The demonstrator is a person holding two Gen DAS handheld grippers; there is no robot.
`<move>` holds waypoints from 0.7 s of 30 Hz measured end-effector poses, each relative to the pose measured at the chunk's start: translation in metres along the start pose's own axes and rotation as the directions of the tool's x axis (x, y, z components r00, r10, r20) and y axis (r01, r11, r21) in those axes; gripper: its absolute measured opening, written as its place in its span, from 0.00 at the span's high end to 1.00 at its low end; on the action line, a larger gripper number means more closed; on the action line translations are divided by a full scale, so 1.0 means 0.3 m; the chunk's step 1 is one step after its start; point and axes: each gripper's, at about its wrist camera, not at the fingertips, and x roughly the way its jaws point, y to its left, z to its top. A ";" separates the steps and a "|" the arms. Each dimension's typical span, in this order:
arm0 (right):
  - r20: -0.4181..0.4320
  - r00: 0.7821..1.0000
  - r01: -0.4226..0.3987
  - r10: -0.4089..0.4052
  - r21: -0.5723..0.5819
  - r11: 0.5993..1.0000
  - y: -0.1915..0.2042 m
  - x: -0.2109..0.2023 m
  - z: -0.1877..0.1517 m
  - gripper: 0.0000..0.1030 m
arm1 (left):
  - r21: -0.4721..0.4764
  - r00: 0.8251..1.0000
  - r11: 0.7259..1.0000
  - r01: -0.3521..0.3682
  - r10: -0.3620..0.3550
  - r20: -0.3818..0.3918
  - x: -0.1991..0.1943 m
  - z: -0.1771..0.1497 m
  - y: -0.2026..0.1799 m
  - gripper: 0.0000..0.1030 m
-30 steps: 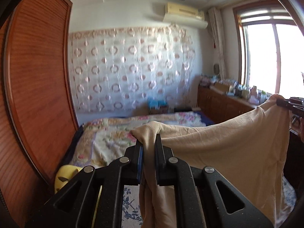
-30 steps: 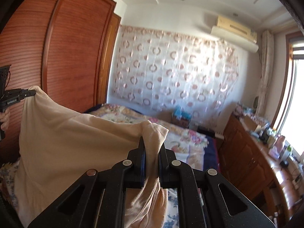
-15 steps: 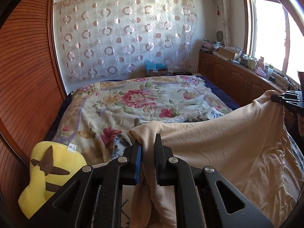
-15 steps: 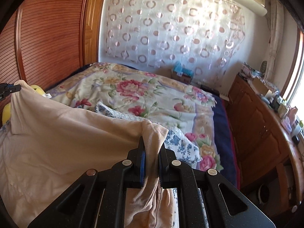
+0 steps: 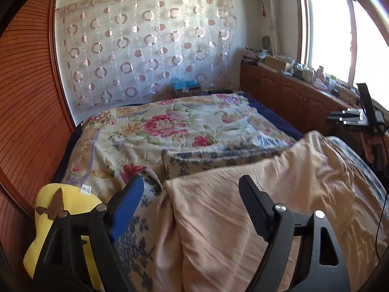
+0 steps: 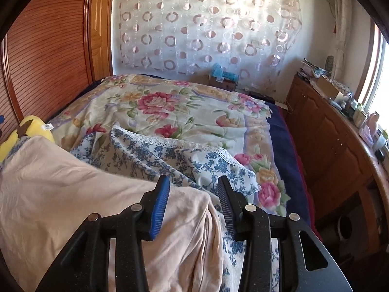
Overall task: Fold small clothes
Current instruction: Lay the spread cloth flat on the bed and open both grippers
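Note:
A beige garment (image 5: 255, 209) lies spread and wrinkled on the near end of the bed; it also shows in the right wrist view (image 6: 80, 199). My left gripper (image 5: 192, 187) is open, its jaws wide apart above the garment's left corner, holding nothing. My right gripper (image 6: 193, 185) is open over the garment's right corner, also empty. The right gripper also shows at the right edge of the left wrist view (image 5: 350, 119).
A blue floral cloth (image 6: 170, 158) lies bunched just beyond the garment, on a flowered quilt (image 5: 170, 126). A yellow plush toy (image 5: 58, 209) sits at the left by the wooden wardrobe (image 5: 26, 97). A cluttered wooden cabinet (image 6: 335, 131) runs along the right under the window.
Both grippers lowered the stretched garment onto the bed, then opened and let go of its corners. The garment now lies flat instead of hanging between them.

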 end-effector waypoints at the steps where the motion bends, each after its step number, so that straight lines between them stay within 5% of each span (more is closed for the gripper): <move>1: 0.004 1.000 -0.005 0.005 0.004 1.000 0.001 -0.024 -0.006 0.52 | 0.005 1.000 1.000 -0.003 0.003 -0.007 -0.013 -0.012 -0.010 0.21; 4: 0.006 1.000 -0.031 0.031 0.010 0.999 0.010 -0.106 -0.045 0.43 | 0.010 0.999 1.000 -0.003 0.004 -0.040 -0.050 -0.059 -0.041 0.21; 12: -0.089 0.987 -0.131 0.132 0.026 0.991 0.049 -0.248 -0.234 0.43 | -0.007 0.993 1.000 0.030 -0.031 -0.113 -0.114 -0.193 -0.095 0.21; 21: -0.152 0.972 -0.158 0.177 0.129 0.979 0.004 -0.341 -0.340 0.43 | -0.129 0.979 0.991 0.027 -0.052 -0.196 -0.157 -0.312 -0.075 0.21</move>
